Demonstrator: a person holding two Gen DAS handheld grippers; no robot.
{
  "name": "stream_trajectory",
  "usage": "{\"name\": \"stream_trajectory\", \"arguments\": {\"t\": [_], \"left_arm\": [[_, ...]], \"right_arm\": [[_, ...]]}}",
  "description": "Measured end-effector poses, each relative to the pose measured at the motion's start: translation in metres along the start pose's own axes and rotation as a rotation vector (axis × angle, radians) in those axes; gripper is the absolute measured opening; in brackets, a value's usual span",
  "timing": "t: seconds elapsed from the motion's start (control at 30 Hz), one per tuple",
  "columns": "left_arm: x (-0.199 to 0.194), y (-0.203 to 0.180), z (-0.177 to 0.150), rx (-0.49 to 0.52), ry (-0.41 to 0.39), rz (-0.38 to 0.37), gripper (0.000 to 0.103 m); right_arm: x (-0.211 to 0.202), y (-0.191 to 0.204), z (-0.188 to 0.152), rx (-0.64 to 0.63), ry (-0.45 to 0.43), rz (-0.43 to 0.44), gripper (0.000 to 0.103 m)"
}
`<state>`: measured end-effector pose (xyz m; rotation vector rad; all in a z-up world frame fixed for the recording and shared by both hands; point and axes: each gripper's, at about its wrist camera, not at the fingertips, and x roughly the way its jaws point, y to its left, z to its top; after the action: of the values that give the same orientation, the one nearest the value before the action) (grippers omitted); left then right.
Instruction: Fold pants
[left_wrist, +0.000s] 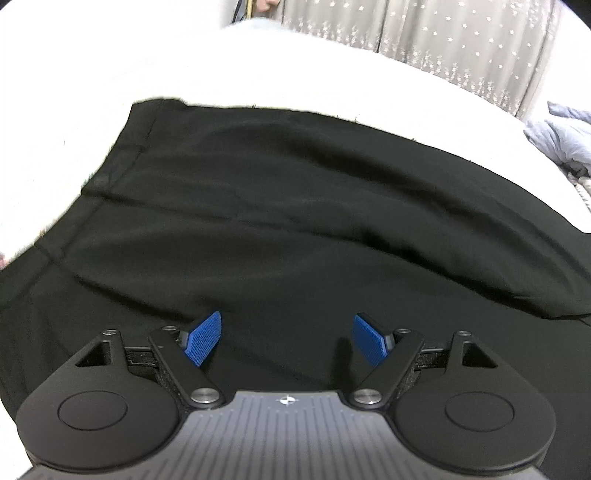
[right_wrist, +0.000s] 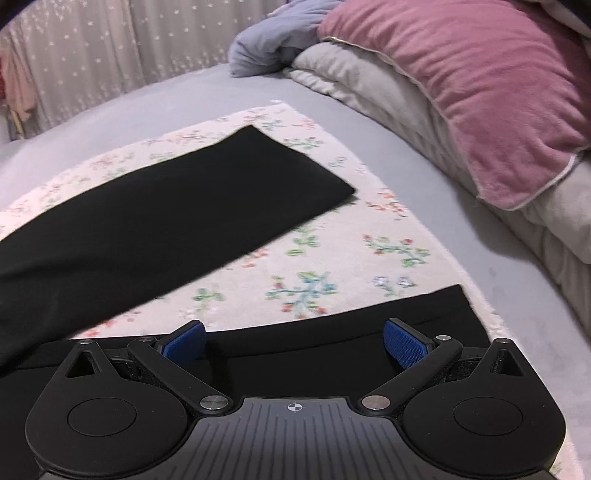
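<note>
The left tongs (left_wrist: 287, 338) are spread wide, gripping nothing, poised low over the upper part of the black pants (left_wrist: 280, 206). The right tongs (right_wrist: 294, 344) are equally spread and empty, just above the hem of the near leg (right_wrist: 332, 354).

The pants lie flat on a floral blanket (right_wrist: 332, 254) spread over the bed (right_wrist: 461, 229), their waistband (left_wrist: 92, 206) toward the blanket's left edge and the two legs splayed apart toward its right edge, the far leg (right_wrist: 184, 206) ending in a square hem.

The cloth looks thin, smooth and matte, with soft shallow wrinkles; it should be light and limp, likely to sag and slide, so a pinch at a stitched edge, hem or waistband, seems the surest hold. The blanket appears napped; a pink velvety pillow (right_wrist: 461, 92) rests on grey bedding (right_wrist: 406, 96) toward the bed's far right.
</note>
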<state>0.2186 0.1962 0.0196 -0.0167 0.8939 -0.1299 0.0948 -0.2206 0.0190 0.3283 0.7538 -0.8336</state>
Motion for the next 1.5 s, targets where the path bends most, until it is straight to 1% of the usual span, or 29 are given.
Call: {"name": "stream_trajectory", "arguments": {"t": [0.07, 0.17, 0.23, 0.33, 0.4, 0.47, 0.57, 0.63, 0.7, 0.77, 0.83, 0.93, 0.97, 1.03, 1.1, 1.13, 1.23, 1.3, 1.37, 1.4, 1.43, 1.47, 1.5], "left_arm": [[-0.007, -0.003, 0.005, 0.032, -0.039, 0.025, 0.093], [-0.009, 0.005, 0.019, 0.058, -0.067, 0.049, 0.094], [-0.006, 0.021, 0.033, 0.036, -0.076, 0.086, 0.094], [0.001, 0.050, 0.057, -0.022, -0.065, 0.090, 0.094], [0.008, 0.067, 0.076, -0.039, -0.071, 0.106, 0.094], [0.018, 0.080, 0.093, -0.023, -0.074, 0.131, 0.095], [0.036, 0.098, 0.114, -0.013, -0.057, 0.159, 0.096], [0.050, 0.111, 0.127, -0.029, -0.041, 0.164, 0.098], [0.058, 0.119, 0.138, -0.050, -0.024, 0.172, 0.101], [0.065, 0.129, 0.147, -0.089, -0.009, 0.177, 0.103], [0.072, 0.137, 0.158, -0.143, -0.013, 0.177, 0.103], [0.078, 0.134, 0.174, -0.154, -0.032, 0.174, 0.103], [0.083, 0.131, 0.179, -0.142, -0.041, 0.188, 0.103], [0.098, 0.127, 0.187, -0.108, -0.031, 0.238, 0.103], [0.114, 0.126, 0.190, -0.090, -0.013, 0.309, 0.103], [0.119, 0.124, 0.189, -0.086, -0.012, 0.329, 0.103], [0.130, 0.122, 0.187, -0.085, -0.012, 0.337, 0.103], [0.135, 0.125, 0.187, -0.083, -0.008, 0.320, 0.095], [0.135, 0.122, 0.187, -0.075, -0.026, 0.291, 0.077], [0.136, 0.119, 0.188, -0.066, -0.029, 0.287, 0.074], [0.136, 0.115, 0.187, -0.049, -0.033, 0.298, 0.072], [0.136, 0.111, 0.187, -0.023, -0.038, 0.300, 0.063], [0.136, 0.107, 0.187, -0.003, -0.041, 0.291, 0.055]], "right_arm": [[-0.003, 0.008, 0.000, -0.013, -0.009, 0.023, 0.103], [-0.008, 0.016, 0.006, -0.036, -0.039, 0.063, 0.103], [-0.011, 0.017, 0.011, -0.054, -0.059, 0.069, 0.103], [-0.008, 0.013, 0.023, -0.056, -0.070, 0.075, 0.103], [-0.002, 0.010, 0.035, -0.058, -0.075, 0.062, 0.103], [0.005, 0.011, 0.052, -0.069, -0.094, 0.050, 0.103], [0.021, 0.017, 0.077, -0.085, -0.114, 0.053, 0.103], [0.038, 0.027, 0.094, -0.113, -0.120, 0.055, 0.102], [0.056, 0.037, 0.112, -0.137, -0.115, 0.053, 0.102], [0.076, 0.045, 0.134, -0.142, -0.101, 0.050, 0.102], [0.093, 0.046, 0.151, -0.106, -0.078, 0.055, 0.102], [0.118, 0.041, 0.176, 0.019, -0.039, 0.081, 0.102], [0.126, 0.039, 0.183, 0.060, -0.028, 0.089, 0.102], [0.138, 0.038, 0.191, 0.103, -0.018, 0.081, 0.102], [0.151, 0.041, 0.197, 0.113, -0.011, 0.055, 0.101], [0.157, 0.044, 0.199, 0.114, -0.007, 0.041, 0.101], [0.171, 0.045, 0.203, 0.158, 0.015, 0.060, 0.097], [0.180, 0.044, 0.205, 0.197, 0.026, 0.070, 0.095], [0.190, 0.046, 0.208, 0.210, 0.037, 0.049, 0.092], [0.195, 0.049, 0.209, 0.198, 0.034, 0.027, 0.092], [0.198, 0.053, 0.210, 0.177, 0.029, 0.008, 0.086], [0.203, 0.058, 0.209, 0.145, 0.022, -0.018, 0.075], [0.207, 0.064, 0.209, 0.109, 0.016, -0.052, 0.065]]}}
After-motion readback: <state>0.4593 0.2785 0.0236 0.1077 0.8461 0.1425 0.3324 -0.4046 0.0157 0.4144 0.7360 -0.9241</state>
